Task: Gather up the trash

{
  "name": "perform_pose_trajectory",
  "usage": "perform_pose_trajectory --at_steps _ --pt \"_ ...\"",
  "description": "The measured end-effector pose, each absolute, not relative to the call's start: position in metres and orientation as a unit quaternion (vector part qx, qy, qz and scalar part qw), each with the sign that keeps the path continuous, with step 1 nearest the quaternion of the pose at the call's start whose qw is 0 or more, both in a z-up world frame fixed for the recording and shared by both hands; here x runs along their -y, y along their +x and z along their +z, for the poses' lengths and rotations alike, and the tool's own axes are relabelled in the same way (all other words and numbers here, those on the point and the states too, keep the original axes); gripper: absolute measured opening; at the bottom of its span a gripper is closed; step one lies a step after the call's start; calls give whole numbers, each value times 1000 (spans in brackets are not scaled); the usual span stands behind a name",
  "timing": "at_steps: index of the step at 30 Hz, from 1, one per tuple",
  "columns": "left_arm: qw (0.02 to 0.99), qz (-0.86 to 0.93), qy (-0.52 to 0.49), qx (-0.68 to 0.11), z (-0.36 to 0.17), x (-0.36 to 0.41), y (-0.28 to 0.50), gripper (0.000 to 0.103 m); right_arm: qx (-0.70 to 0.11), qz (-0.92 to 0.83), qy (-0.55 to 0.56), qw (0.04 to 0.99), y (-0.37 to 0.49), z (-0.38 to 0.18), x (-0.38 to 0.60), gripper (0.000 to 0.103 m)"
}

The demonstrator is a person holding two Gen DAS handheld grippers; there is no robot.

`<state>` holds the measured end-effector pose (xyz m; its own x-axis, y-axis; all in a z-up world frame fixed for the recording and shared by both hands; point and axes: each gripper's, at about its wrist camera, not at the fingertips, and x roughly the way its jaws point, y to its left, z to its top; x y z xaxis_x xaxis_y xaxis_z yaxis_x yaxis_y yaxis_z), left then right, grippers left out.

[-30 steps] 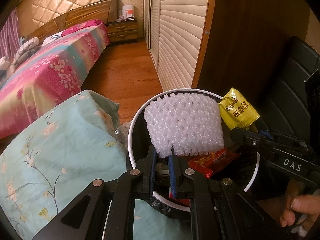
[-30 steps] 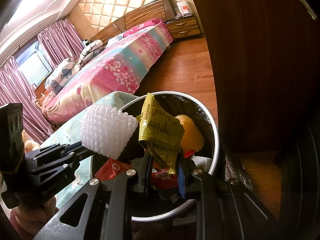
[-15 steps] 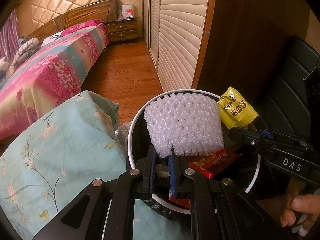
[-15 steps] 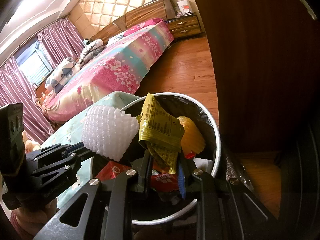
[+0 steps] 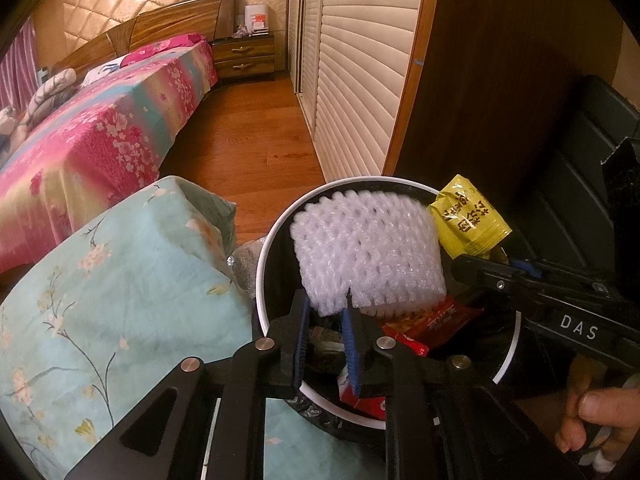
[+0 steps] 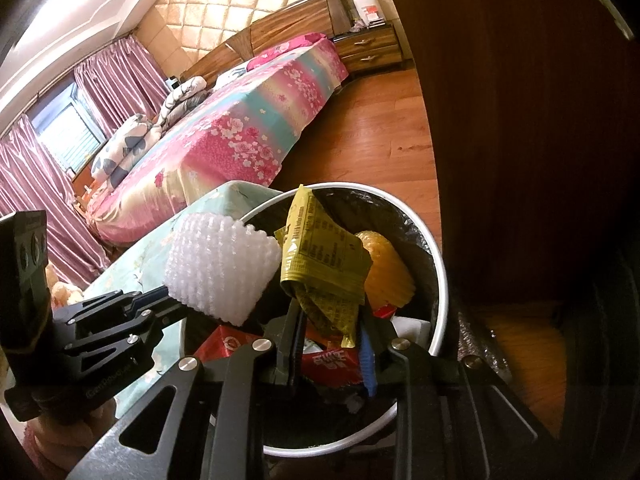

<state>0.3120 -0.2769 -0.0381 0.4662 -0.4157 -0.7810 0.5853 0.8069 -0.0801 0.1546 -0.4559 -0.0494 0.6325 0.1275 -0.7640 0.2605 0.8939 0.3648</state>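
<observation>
Left claw (image 5: 326,308) pinching foam net (image 5: 368,250), seemingly over bin (image 5: 264,256)

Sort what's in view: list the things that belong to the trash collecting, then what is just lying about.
Job:
white foam net in left gripper
yellow wrapper in right gripper
trash bin
red wrappers inside

Lying about:
floral pillow
bed
nightstand

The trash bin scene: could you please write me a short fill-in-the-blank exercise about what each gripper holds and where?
1. The left gripper holds a white foam ____ sleeve.
2. The right gripper holds a crumpled snack wrapper whose colour is ____.
3. Both items hang above the round ____ with a white rim.
4. Inside it, under the fingers, lies a wrapper whose colour is ____.

Missing words: net; yellow; trash bin; red
</observation>
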Motion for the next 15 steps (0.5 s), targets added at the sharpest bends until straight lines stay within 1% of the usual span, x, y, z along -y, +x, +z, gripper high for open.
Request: perform_pose_trajectory --at_steps 1,3,4,6,8,10,12,15 --pt "851 -294 99 -424 -38 277 312 21 -428 -37 229 873 155 -50 456 29" --pt "851 -293 99 -424 -38 276 312 27 -428 -34 234 872 156 -51 458 39" --pt "852 -292 98 -424 -37 276 312 30 -428 -33 236 872 156 -51 458 42" --pt "853 -292 99 -422 -37 275 310 42 -426 -33 239 872 155 -51 458 50" --pt "855 -290 100 -419 -35 273 307 48 -425 -32 241 872 154 -50 457 51" --pt "857 -288 99 -417 -33 269 304 48 -425 -32 241 872 152 -50 456 51" --pt "858 -285 95 -416 -31 264 302 52 -426 -32 243 871 151 -50 456 51" --pt "863 -278 82 -413 -28 251 295 52 -423 -32 246 872 147 -46 453 52"
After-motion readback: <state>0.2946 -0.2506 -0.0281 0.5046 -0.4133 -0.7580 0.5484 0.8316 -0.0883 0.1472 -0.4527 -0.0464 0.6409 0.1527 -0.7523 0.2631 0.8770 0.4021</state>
